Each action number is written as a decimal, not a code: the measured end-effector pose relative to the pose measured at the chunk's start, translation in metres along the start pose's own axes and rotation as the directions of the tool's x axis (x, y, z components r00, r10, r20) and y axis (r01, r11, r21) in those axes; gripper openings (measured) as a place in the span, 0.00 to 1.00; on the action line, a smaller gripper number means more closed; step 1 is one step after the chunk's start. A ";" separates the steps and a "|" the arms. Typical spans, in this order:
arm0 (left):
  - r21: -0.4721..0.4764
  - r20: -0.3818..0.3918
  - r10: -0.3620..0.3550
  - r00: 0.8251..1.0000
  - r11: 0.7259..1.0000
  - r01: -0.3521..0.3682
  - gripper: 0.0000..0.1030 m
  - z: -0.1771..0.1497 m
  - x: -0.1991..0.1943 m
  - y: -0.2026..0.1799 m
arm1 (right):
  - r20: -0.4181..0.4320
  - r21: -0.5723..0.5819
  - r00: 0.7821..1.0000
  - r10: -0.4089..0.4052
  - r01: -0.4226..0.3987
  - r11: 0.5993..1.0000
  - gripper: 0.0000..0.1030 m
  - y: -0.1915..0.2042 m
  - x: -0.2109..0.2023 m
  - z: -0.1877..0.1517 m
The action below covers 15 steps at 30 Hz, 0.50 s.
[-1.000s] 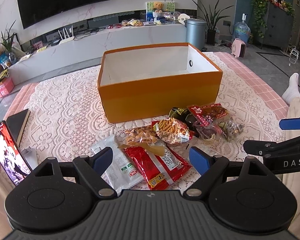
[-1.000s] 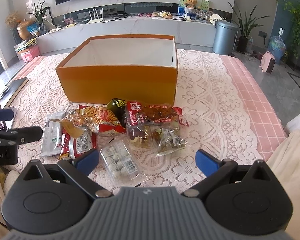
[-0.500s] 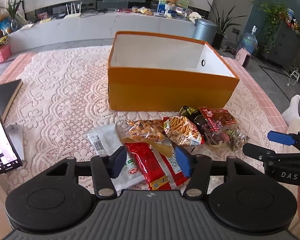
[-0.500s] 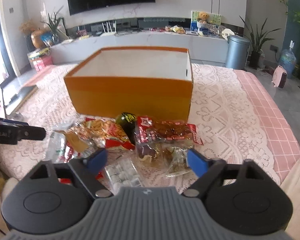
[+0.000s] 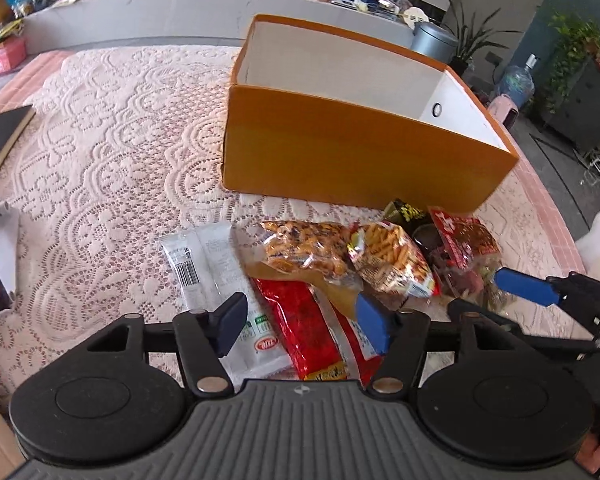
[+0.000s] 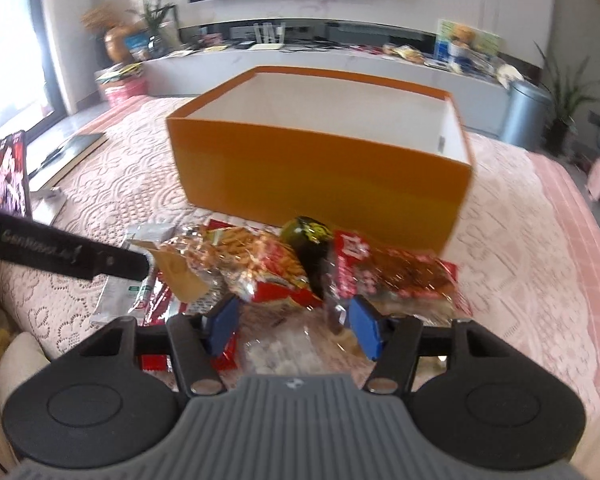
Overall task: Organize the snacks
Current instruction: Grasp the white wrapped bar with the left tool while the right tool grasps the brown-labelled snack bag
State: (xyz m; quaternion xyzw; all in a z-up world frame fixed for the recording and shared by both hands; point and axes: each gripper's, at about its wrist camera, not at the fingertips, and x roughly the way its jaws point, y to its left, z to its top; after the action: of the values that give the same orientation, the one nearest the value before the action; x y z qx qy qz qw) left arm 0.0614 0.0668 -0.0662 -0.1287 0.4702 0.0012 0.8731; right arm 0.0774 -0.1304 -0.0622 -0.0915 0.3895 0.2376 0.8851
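An open orange box with a white inside stands on the lace cloth. Before it lies a snack pile: a white packet, a red packet, a clear bag of brown bits, an orange stick-snack bag, a dark green packet and a red-labelled bag. My left gripper hovers over the white and red packets, its jaws opening and touching nothing. My right gripper hangs over a clear pack of white sweets, its jaws closing, pads not on it.
A phone on a stand and a dark flat book sit at the table's left edge. A person's leg in a white sock is at the right. Bare lace cloth spreads left of the box.
Both grippers have moved forward and down toward the snack pile. Their jaws have come in from wide open, and the left has since widened slightly. The wrists have rolled a little.
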 end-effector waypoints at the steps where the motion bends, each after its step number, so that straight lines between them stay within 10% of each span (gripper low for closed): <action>1: -0.007 0.001 -0.001 1.000 1.000 0.001 0.71 0.001 0.003 0.001 | -0.001 -0.014 1.000 0.004 -0.004 1.000 0.57 0.003 0.004 0.002; 15: -0.013 0.009 0.037 0.999 0.999 -0.037 0.72 0.013 0.006 0.023 | 0.036 -0.191 0.993 0.114 -0.105 0.976 0.44 0.050 0.035 0.016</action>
State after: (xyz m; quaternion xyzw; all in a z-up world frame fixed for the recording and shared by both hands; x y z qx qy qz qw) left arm 0.0723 0.0912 -0.0693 -0.1257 0.4685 0.0210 0.8742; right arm 0.0837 -0.0693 -0.0757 -0.1478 0.3490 0.3240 0.8668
